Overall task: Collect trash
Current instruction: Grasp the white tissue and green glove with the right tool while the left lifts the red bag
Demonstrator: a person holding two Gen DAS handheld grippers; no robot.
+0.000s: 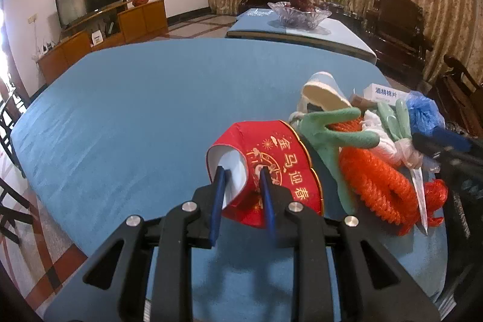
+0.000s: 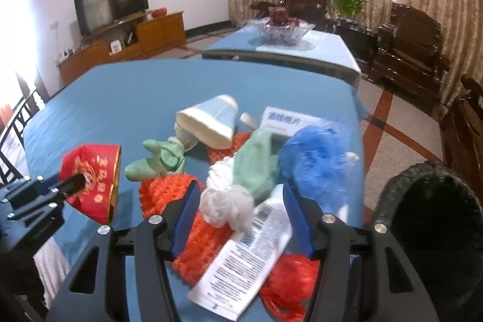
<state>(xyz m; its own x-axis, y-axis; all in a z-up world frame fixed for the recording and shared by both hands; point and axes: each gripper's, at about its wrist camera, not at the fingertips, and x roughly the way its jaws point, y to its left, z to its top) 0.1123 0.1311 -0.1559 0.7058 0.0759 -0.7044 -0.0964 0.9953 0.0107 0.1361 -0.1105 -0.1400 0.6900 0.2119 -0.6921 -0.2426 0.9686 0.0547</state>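
Left tool (image 1: pixel 243 172) clamped on red paper cup (image 1: pixel 271 171), one blue finger (image 1: pixel 219 192) inside the white mouth, the other against the printed outer wall, cup tilted just above blue surface (image 1: pixel 135 116). Right tool (image 2: pixel 241 198) parted, fingers either side of white tube (image 2: pixel 244 255) and crumpled white wad (image 2: pixel 226 205), pads not visibly pressing. Under and around these, orange mesh netting (image 2: pixel 193 240), green glove (image 2: pixel 157 162), blue plastic bag (image 2: pixel 317 162), pale blue paper cup (image 2: pixel 208 122) lying on its side, small white box (image 2: pixel 286 122), all heaped near the surface's right edge. Beyond that edge, dark bin (image 2: pixel 431 216) on the floor. Farther off, second blue-covered table with glass fruit bowl (image 1: pixel 297 14).
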